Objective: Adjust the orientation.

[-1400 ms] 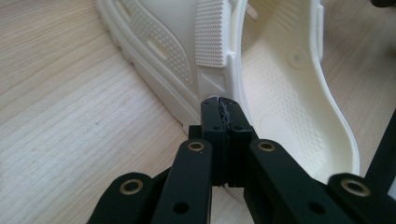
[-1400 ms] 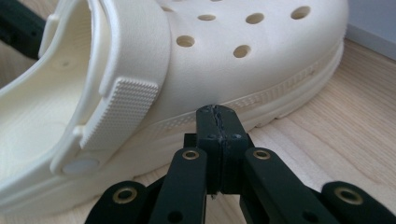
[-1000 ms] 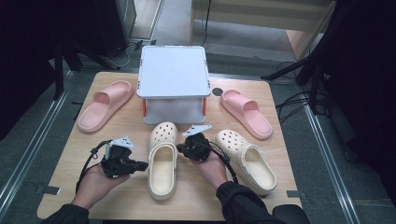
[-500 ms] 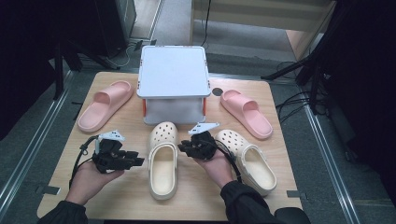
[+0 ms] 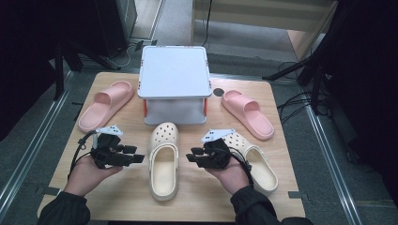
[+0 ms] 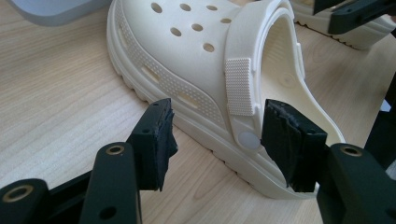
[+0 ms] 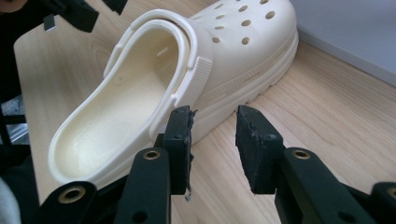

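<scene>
A cream clog [image 5: 163, 164] lies in the middle of the wooden table [image 5: 202, 206], toe toward the box. My left gripper [image 5: 139, 158] is open at its left side, jaws pointing at the shoe. In the left gripper view the open left gripper [image 6: 218, 116] frames the clog's [image 6: 196, 51] strap rivet and sidewall just ahead. My right gripper [image 5: 189, 157] is open at the clog's right side. In the right gripper view the right gripper [image 7: 215, 119] has one jaw next to the clog's [image 7: 140, 88] sidewall. Nothing is held.
A second cream clog [image 5: 256, 164] lies just right of my right hand. Pink slides lie at the left [image 5: 105, 105] and right [image 5: 247, 114]. A grey-lidded box [image 5: 174, 79] stands at the back centre. Bare wood lies along the front edge.
Both grippers have drifted slightly outward from the middle clog, the left to the left and the right to the right. The shoes have not moved.
</scene>
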A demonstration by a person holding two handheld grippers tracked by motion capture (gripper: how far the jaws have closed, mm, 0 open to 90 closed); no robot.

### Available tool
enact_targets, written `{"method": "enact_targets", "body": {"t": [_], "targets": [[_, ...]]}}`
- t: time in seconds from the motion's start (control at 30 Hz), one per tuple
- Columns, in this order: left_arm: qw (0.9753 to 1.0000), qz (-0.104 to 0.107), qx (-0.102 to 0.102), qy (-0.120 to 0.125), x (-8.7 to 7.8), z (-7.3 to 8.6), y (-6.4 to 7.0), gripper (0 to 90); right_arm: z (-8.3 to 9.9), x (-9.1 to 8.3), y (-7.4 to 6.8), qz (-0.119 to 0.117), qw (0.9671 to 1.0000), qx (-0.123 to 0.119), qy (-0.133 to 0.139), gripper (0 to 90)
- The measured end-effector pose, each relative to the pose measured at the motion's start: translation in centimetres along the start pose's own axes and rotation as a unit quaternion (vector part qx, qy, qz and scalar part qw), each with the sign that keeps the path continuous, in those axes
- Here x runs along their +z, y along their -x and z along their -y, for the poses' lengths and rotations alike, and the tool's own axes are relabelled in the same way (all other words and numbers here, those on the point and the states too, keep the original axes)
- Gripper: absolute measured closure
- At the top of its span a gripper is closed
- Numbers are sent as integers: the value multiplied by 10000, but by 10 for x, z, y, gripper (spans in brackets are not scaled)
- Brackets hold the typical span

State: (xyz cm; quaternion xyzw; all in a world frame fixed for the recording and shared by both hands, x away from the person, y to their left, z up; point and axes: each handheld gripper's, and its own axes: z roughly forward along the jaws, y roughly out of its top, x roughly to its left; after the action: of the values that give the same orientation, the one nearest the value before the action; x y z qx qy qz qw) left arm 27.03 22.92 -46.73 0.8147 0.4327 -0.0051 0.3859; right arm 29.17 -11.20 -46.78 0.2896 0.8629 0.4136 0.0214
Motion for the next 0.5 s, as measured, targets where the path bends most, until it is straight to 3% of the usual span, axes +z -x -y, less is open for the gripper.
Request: {"method": "enact_targets", "body": {"t": [0.5], "targets": [[9999, 83, 71, -61, 7, -10, -6, 412, 24, -49, 5, 198, 9997, 158, 52, 655]]}}
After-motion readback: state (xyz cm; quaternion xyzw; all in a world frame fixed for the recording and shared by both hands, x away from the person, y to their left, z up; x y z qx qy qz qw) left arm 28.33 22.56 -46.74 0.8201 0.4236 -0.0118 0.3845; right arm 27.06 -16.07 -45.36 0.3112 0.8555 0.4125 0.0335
